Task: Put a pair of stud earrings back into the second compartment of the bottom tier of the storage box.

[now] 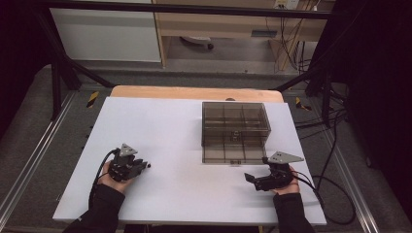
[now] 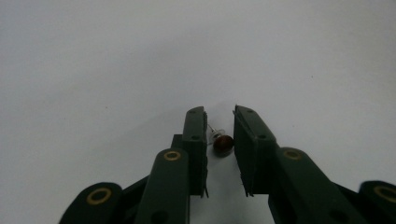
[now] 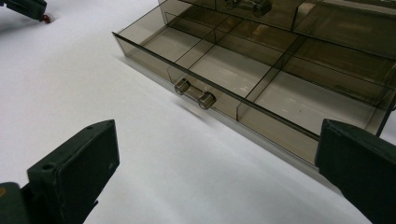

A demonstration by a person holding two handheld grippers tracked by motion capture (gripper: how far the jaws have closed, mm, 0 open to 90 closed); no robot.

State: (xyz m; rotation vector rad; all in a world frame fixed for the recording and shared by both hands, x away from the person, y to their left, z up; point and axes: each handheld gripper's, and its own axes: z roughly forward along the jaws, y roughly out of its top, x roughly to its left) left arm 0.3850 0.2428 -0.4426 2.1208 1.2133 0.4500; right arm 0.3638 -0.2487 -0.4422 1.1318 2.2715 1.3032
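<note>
White desk (image 1: pixel 170 145) under everything, wooden edge at far side. On it, right of centre: smoked clear organiser box (image 1: pixel 236 119) w/ lower drawer (image 3: pixel 261 88) pulled out toward the person, compartments look bare, small bar handle (image 3: pixel 194 94) at front.

Right tongs (image 1: pixel 250 178) near drawer's front right corner, jaws spread wide, nothing between, aimed at drawer front but apart from it.

Left tongs (image 2: pixel 219 126) low on desk at left, well apart from box; jaws nearly together, narrow gap left, pads not clearly pressing. Between them: tiny brown bead-like piece w/ clear cap and thin pin (image 2: pixel 222 142), prob. an earring or small stud, lying on desk just beside right-hand pad. Same piece seen as dark speck at tong tips (image 1: pixel 148 165).

Step in hand, by the look: pinching the small piece for pickup. Next calls for: finish closing w/o flicking it away, lift straight, carry across to open drawer, drop in a compartment. Risk: tiny, round, may roll or slip out.
</note>
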